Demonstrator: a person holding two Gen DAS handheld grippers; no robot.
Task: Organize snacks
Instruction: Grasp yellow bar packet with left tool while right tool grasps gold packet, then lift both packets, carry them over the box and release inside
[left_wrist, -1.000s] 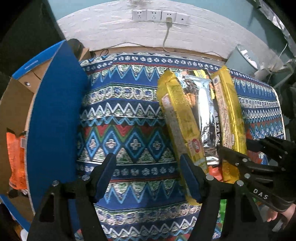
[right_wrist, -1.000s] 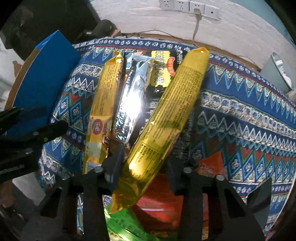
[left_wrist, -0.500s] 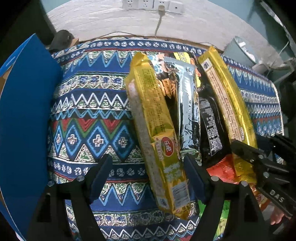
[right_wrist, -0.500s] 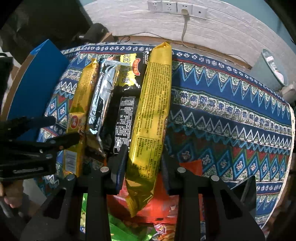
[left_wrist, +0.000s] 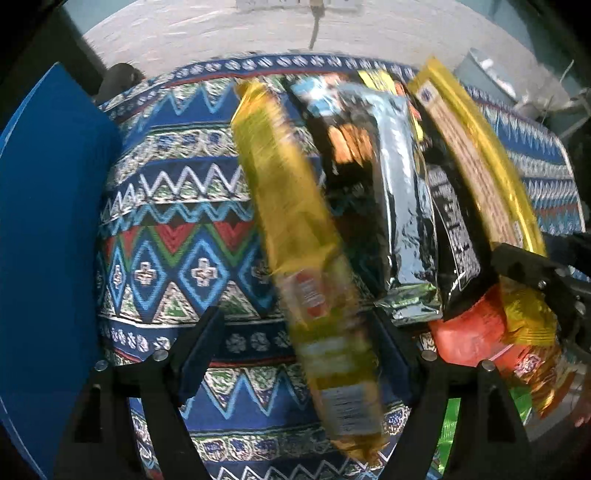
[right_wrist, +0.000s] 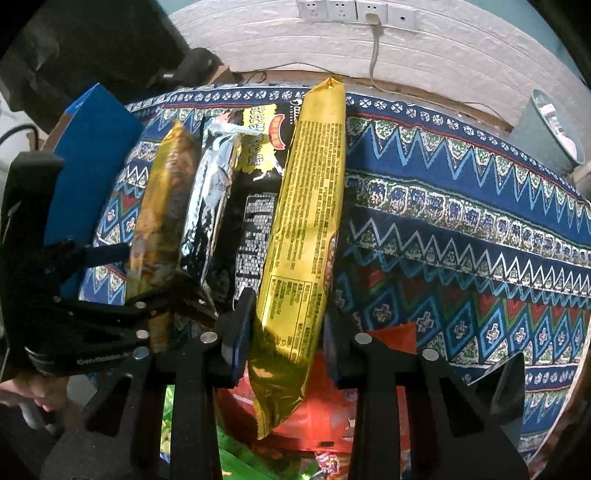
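Note:
Four long snack packets lie side by side on the patterned cloth. My left gripper (left_wrist: 295, 321) points down, open wide astride the near end of the leftmost yellow packet (left_wrist: 295, 229); its left finger stands apart from the wrapper. In the right wrist view that gripper (right_wrist: 162, 277) sits over the same packet (right_wrist: 162, 192). My right gripper (right_wrist: 290, 306) pinches the rightmost yellow packet (right_wrist: 306, 203) near its lower end, its jaws just easing open. Between the yellow ones lie a silver packet (right_wrist: 207, 195) and a black packet (right_wrist: 255, 221).
A blue carton (left_wrist: 44, 240) stands open at the left edge of the table. Red packets (right_wrist: 325, 417) and a green one (right_wrist: 236, 458) lie under the near ends. A grey bin (right_wrist: 546, 129) stands beyond the right corner. Patterned cloth (right_wrist: 461, 240) covers the right half.
My left gripper came down and to the right, from beside the leftmost yellow packet to astride it. The right gripper's packet swung from slanted to nearly straight, and its jaws narrowed on it.

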